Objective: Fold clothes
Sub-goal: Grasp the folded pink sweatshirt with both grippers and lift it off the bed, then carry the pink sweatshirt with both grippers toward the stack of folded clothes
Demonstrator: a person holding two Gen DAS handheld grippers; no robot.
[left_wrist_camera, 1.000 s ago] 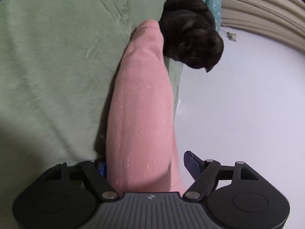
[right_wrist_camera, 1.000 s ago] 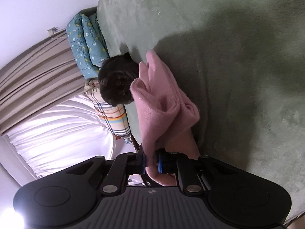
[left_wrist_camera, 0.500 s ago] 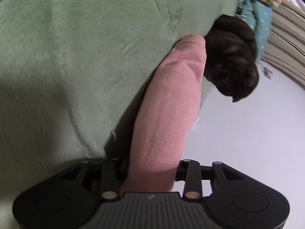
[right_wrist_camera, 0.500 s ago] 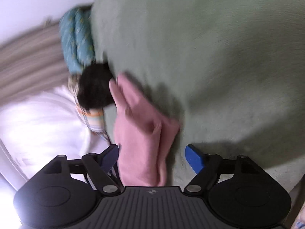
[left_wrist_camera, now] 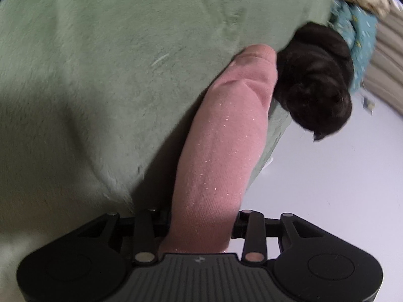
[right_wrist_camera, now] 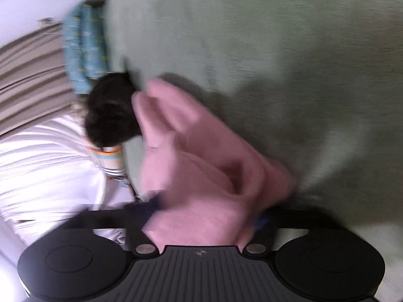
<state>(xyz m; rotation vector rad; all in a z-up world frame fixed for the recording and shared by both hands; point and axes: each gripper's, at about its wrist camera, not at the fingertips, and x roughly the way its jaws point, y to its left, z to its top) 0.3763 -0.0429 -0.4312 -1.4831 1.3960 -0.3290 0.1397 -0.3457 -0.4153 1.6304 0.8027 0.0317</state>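
Both wrist views look closely along the pink garment (left_wrist_camera: 221, 151) toward the curtains (right_wrist_camera: 27, 70).

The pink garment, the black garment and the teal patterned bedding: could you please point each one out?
pink garment (left_wrist_camera: 221, 151): left wrist view, middle of the folded length.
black garment (left_wrist_camera: 317, 85): left wrist view, centre of the bundle.
teal patterned bedding (right_wrist_camera: 84, 47): right wrist view, middle of the roll.

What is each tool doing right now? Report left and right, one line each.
Left tool: closed on the pink garment.
Right tool: jaws have just been closing, now gripping the same pink garment; view blurred.
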